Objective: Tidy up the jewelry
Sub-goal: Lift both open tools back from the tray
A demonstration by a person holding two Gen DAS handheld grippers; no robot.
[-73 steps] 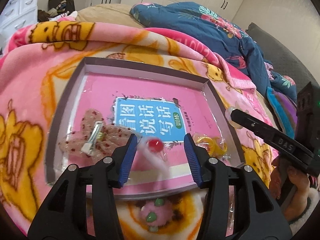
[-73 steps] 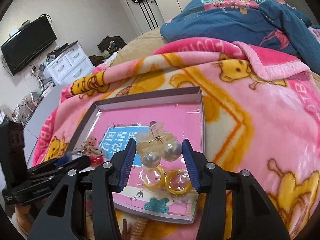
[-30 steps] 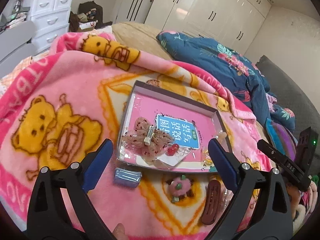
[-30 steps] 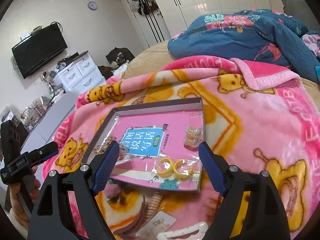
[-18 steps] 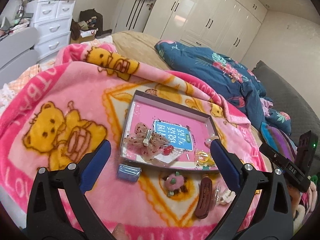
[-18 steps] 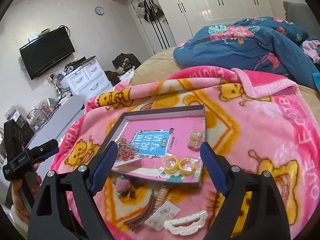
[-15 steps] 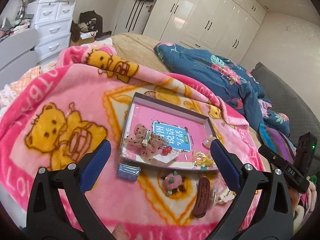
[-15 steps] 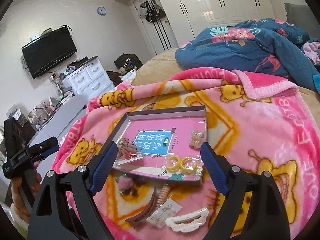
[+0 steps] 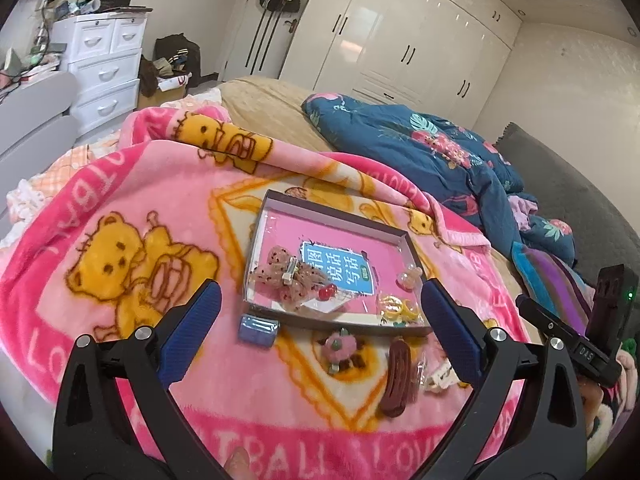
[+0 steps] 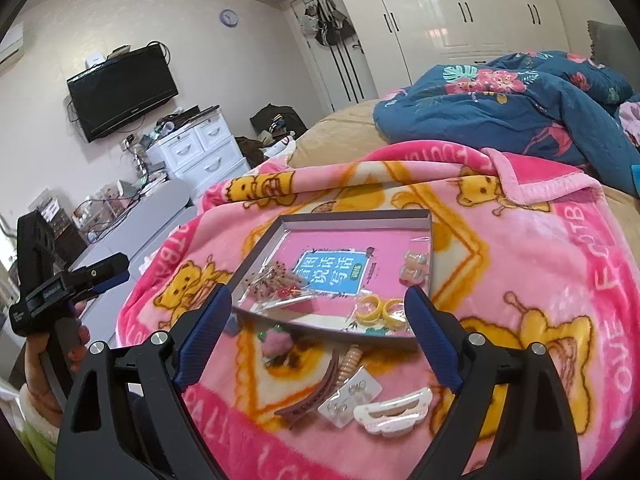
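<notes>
While both grippers hover above the bed with fingers spread wide and holding nothing, a shallow tray [image 9: 335, 216] rests on the pink bear blanket [image 9: 132, 216]. Inside lie a sequined bow clip [image 9: 286, 276], a red bead [image 9: 327, 290], a pearl claw clip [image 10: 416, 267] and two yellow rings [image 10: 380, 307]. Just outside its near edge sit a brown hair clip [image 10: 316, 392], a white claw clip [image 10: 394, 410] and an earring card [image 10: 350, 398]. Left gripper [image 9: 320, 332]; right gripper [image 10: 320, 336].
</notes>
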